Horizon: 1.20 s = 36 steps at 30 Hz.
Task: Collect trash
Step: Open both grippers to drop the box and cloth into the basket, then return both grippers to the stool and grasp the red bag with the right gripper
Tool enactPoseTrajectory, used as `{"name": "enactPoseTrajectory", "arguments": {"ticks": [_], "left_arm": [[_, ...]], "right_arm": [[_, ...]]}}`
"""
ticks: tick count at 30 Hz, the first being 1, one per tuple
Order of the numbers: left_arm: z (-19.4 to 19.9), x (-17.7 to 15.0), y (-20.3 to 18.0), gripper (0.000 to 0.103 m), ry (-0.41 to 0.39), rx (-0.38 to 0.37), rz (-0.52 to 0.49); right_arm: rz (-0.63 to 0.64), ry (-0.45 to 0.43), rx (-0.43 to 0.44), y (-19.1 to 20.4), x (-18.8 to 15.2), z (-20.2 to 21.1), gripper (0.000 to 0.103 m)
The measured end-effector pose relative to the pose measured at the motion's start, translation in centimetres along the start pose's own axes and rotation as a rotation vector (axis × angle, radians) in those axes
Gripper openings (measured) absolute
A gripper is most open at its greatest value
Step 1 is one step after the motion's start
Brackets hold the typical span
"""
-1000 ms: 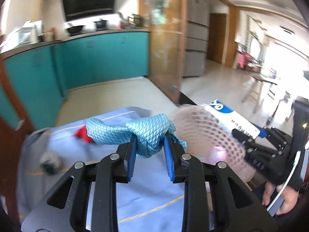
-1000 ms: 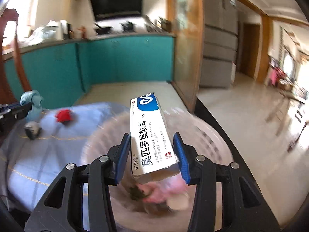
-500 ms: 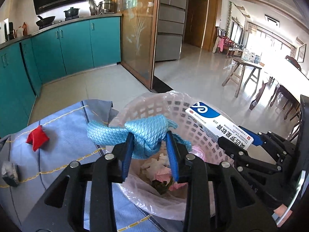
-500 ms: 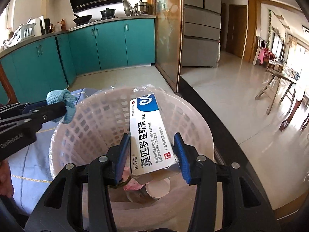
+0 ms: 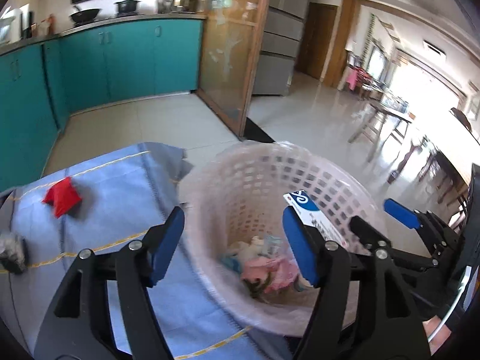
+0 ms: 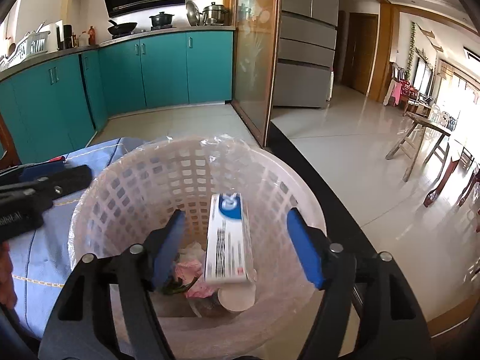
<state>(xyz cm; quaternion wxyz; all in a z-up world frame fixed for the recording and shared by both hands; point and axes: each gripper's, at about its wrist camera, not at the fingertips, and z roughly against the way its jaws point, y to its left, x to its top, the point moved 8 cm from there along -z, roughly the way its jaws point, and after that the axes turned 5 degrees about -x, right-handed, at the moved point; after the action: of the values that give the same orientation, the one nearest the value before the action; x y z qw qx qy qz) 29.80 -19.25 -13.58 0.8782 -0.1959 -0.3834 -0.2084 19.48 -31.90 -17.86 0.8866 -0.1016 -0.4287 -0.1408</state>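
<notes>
Both grippers are held over the pink mesh basket (image 6: 120,198), which is lined w/ a clear plastic bag and stands at the edge of a blue cloth (image 5: 120,198). The right gripper (image 6: 237,240) is opening; its jaws are apart and no pad is pressed on the white-and-blue box (image 6: 228,240). The box is seen blurred between the jaws, inside the basket mouth, above the pink paper scraps (image 6: 189,270) and a round white lid (image 6: 237,297) at the bottom. The left gripper (image 5: 234,243) is opening too, jaws wide apart, nothing between them; part of the basket rim and the trash inside are seen through the gap. On the cloth, left of the basket, a red scrap (image 5: 61,198) is lying, and a dark grey crumpled item (image 5: 12,252) near the pic edge; what it is cannot be told.
</notes>
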Motion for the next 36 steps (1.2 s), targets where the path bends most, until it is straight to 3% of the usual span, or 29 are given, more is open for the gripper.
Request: {"name": "enactPoseTrajectory", "arguments": {"ticks": [7,9,14,18,24,28,32,34,35,36], "left_arm": [[4.0,-1.8,8.0,0.069,-0.027,0.201,0.076],[5.9,-2.9,11.6,0.069,-0.022,0.299,0.090],[11.3,-4.3,19.0,0.069,-0.018,0.514,0.076],[13.6,-5.0,22.6,0.069,-0.034,0.524,0.153],[13.2,-6.0,25.7,0.066,-0.022,0.535,0.207],[13.0,-6.0,27.1,0.066,-0.021,0.535,0.231],[12.3,-5.6,28.1,0.066,-0.013,0.525,0.239],[11.7,-5.4,28.5,0.066,-0.002,0.519,0.242],[11.3,-5.3,28.7,0.066,0.002,0.509,0.247],[10.9,-5.3,28.7,0.066,0.004,0.505,0.249]], "right_arm": [[0.042,-0.006,0.050,2.9,0.8,0.1,0.073],[0.062,-0.002,0.129,5.0,1.1,0.1,0.075],[0.089,0.070,0.440,12.6,3.5,-0.4,0.075],[0.199,0.094,0.550,22.2,5.8,-2.1,0.075],[0.308,0.107,0.689,33.5,5.7,-4.5,0.075],[0.350,0.119,0.605,36.9,5.3,-7.8,0.075],[0.390,0.163,0.590,38.5,4.6,-9.7,0.075],[0.400,0.191,0.602,38.7,3.9,-10.2,0.064],[0.408,0.215,0.615,38.8,3.4,-10.3,0.047],[0.414,0.227,0.620,38.7,3.0,-10.3,0.042]]}}
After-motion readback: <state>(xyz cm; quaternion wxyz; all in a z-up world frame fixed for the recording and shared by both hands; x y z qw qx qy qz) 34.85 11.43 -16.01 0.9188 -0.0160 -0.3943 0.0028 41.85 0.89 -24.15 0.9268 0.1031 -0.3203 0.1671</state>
